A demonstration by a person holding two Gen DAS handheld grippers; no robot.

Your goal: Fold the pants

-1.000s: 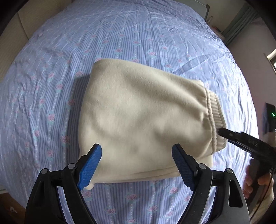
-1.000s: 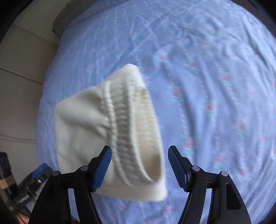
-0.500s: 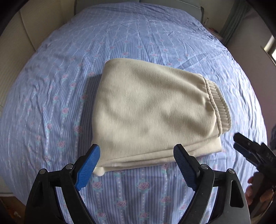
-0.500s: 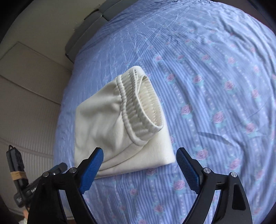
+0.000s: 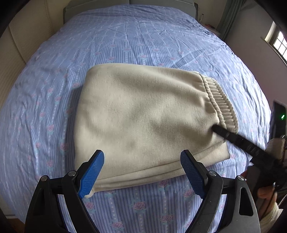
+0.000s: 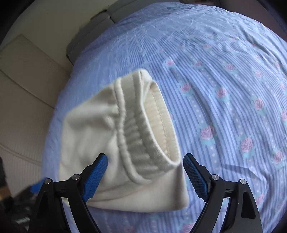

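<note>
Cream pants (image 5: 143,118) lie folded into a thick pad on the blue flowered bedsheet (image 5: 143,41), with the ribbed waistband (image 5: 222,105) at their right end. My left gripper (image 5: 142,166) hovers open over the near folded edge, its blue pads apart from the cloth. In the right wrist view, my right gripper (image 6: 145,164) is open with the waistband (image 6: 148,134) lying between its spread pads, which do not press on it. From the left wrist view, one of its black fingers (image 5: 233,138) reaches the cloth just beside the waistband.
The sheet (image 6: 224,89) spreads wide beyond and to the right of the pants. A grey headboard (image 5: 96,4) ends the bed; beige wall panels (image 6: 26,86) run along its left. A black device with a green light (image 5: 279,116) and a person's hand (image 5: 265,192) sit at right.
Both grippers drew back from the pants, then came close again. The right gripper's jaws spread wider, and its finger returned onto the cloth by the waistband. The pants stayed put.
</note>
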